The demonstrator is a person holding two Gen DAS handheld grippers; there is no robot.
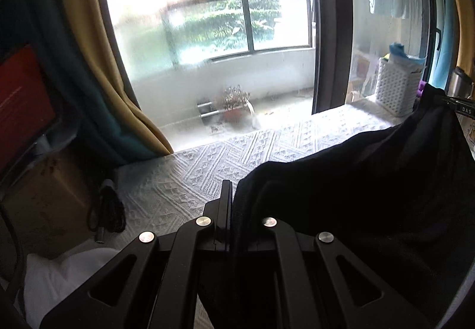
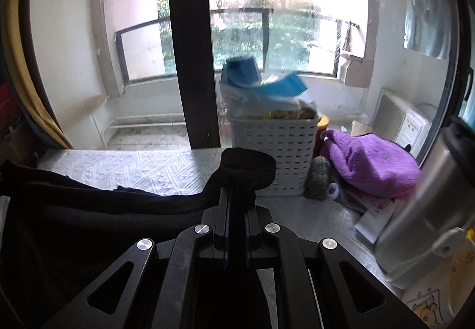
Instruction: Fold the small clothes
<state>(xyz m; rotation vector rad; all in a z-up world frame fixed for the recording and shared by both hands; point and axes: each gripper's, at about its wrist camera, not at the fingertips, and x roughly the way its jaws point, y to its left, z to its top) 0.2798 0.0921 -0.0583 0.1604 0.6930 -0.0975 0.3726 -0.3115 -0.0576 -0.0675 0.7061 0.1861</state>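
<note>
Left gripper point(image 1: 227, 189) at 6 o'clock of the left wrist view, jaws pressed together on an edge of the black garment point(image 1: 356, 195). Dark cloth running from the closed fingers out toward 3 o'clock, spreading over the right half of that view and rising to a far corner near 2 o'clock, pinched there by the tip of the right gripper point(image 1: 451, 100). Beneath it, the white patterned bedspread point(image 1: 190, 174), bare toward 9 o'clock. Beyond, at 12 o'clock, the large glass door point(image 1: 207, 32) with a balcony and greenery behind; a small potted plant point(image 1: 234, 106) outside on the balcony floor. Yellow curtain point(image 1: 98, 68) at 10 o'clock, a white mesh basket point(image 1: 392, 91) at 2 o'clock by the bed's far edge.

In the right wrist view, right gripper point(image 2: 236, 189) at 6 o'clock, jaws clamped on a bunched corner of the black garment point(image 2: 89, 210), a fold of cloth poking up past the fingertips. Rest of the garment sagging away toward 9 o'clock, hanging above the bedspread point(image 2: 148, 168) at its upper edge; whether the lower part touches the bed cannot be told. White mesh basket point(image 2: 276, 151) straight ahead, just past the fingertips, stuffed with blue items. Purple fleece point(image 2: 371, 165) at 3 o'clock beside the basket. Blurred silver flask point(image 2: 430, 210) at 4 o'clock.
</note>
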